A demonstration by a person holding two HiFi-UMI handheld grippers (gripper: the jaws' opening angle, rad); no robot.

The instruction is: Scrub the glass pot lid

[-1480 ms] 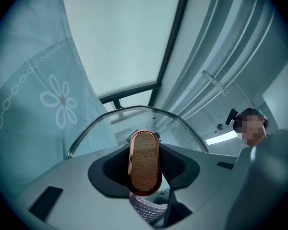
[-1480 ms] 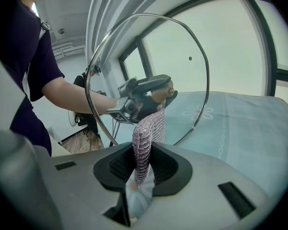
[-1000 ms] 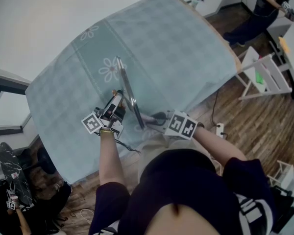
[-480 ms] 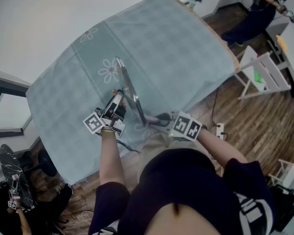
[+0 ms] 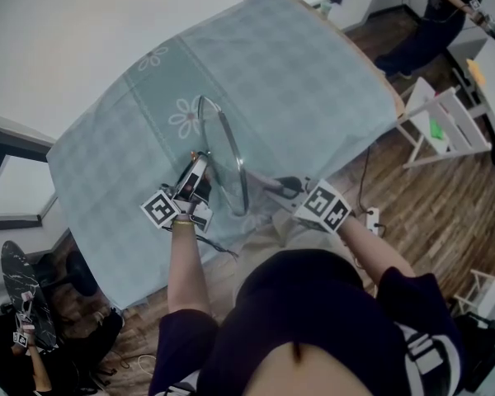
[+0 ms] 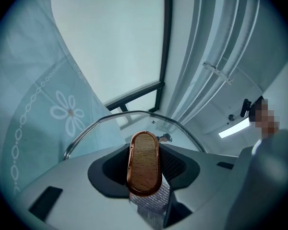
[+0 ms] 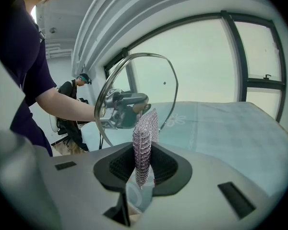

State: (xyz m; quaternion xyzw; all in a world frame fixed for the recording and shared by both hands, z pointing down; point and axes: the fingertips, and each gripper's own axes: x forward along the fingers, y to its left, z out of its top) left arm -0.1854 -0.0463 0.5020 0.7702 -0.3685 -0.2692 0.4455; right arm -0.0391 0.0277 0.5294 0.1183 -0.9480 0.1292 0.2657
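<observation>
From above, the lid [image 5: 225,157] stands on edge, lifted over the cloth-covered surface [image 5: 313,81]. The left hand-held gripper [image 5: 200,167] carries it from one side, and the right hand-held gripper [image 5: 279,186] sits just beside the other face. Nothing else seems to support the glass, so a hard push from the right could swing it round or knock it down onto the surface.

Along the left jaws, they are clamped at a middling width on the lid's wooden handle [image 6: 144,166], with the rim arching behind. That handle is smooth and rounded, so I'd worry about it twisting in the grip under sideways scrubbing.

Along the right jaws, they are pinched narrow on a metal-mesh scrubber [image 7: 145,138] that stands up floppy, near the glass [image 7: 156,75]. Whether it touches, I can't tell. If it bends flat, the jaws themselves might strike the glass.
</observation>
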